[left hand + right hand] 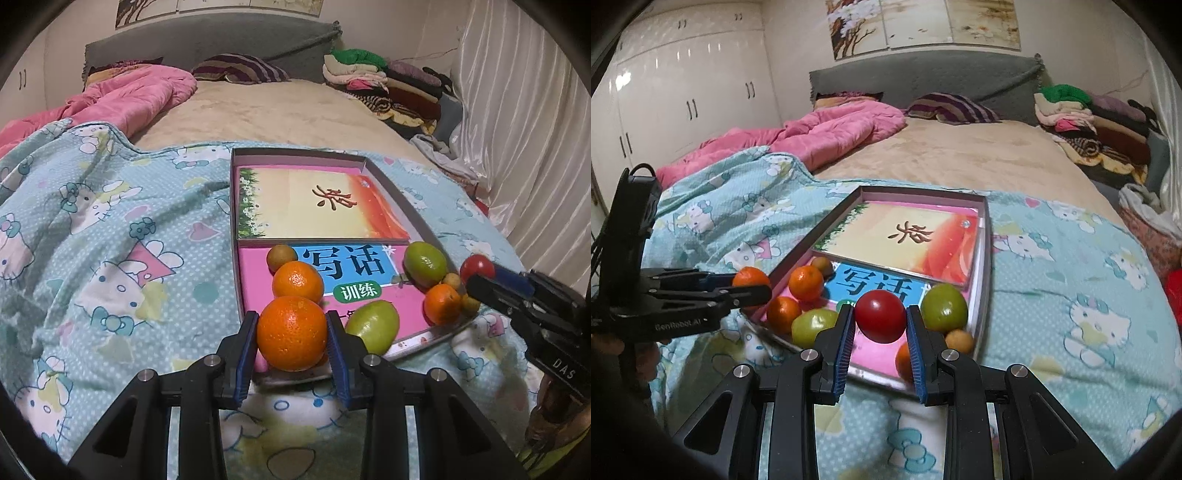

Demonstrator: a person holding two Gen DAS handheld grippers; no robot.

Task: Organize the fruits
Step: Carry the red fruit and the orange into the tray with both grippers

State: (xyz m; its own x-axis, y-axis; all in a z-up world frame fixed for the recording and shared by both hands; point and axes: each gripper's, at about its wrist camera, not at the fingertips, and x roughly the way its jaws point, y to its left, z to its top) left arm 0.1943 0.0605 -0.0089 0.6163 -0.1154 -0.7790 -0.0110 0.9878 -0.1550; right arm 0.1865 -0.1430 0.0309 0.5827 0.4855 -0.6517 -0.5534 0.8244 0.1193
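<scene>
Two claws each hold one fruit over the near end of the shallow box [384, 181] that lies on the bed. The left claw [291, 334] pinches a large orange [291, 332] between its blue pads [246, 354]; this fruit sits at the near left corner of the box, right in front of the claw, and a second orange [297, 282] lies just beyond it, almost touching. The right claw [880, 325] pinches a red tomato [880, 315] in the same way, near the right wall of the box, with a green fruit [943, 308] close on its right side.

Inside the box, other fruits lie on the pink booklet [354, 269]: another green fruit [373, 326] between the two claws, a small orange [442, 303] and some small yellowish ones.

I cannot tell if the two held fruits hang above the box floor or rest on it. It seems that the left claw is nearer to the orange group and the right claw to the green one, so each fruit probably goes to its own side.
</scene>
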